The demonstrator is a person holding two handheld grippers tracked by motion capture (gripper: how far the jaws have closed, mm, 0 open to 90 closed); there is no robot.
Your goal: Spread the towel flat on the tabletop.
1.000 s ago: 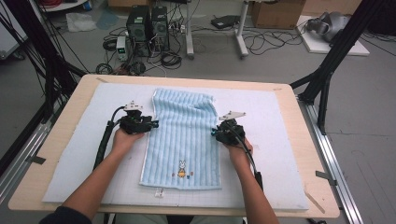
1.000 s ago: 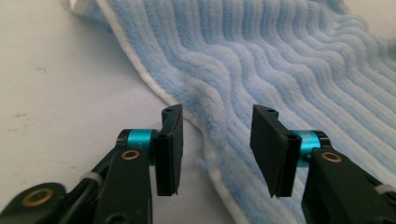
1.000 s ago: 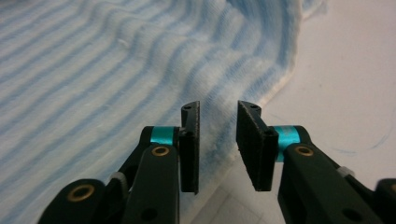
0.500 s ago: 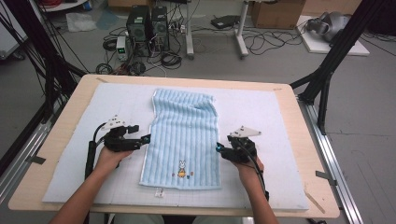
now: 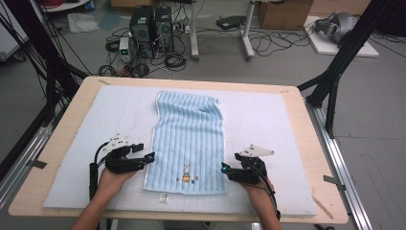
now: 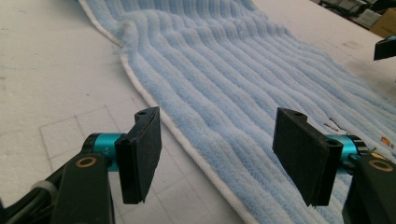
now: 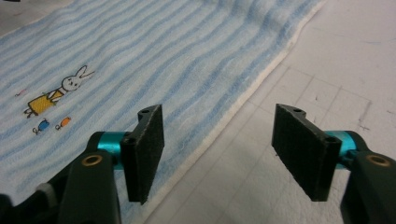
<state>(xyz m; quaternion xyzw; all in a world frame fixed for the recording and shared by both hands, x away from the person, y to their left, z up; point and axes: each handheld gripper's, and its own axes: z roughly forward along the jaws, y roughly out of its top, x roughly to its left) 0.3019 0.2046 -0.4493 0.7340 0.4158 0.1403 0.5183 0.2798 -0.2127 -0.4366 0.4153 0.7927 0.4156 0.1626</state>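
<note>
White mat (image 5: pixel 268 120) on wooden table (image 5: pixel 306 143); cluttered, cable-strewn floor (image 5: pixel 215 52).

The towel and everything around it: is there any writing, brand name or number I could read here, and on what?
No readable text anywhere.
Towel: an embroidered rabbit picture, no words.
Small white tag at the towel's near edge: too small to read.
Computer towers on the floor: any labels too small and blurred to read.
Both open grippers, left and right: no markings legible.
</note>
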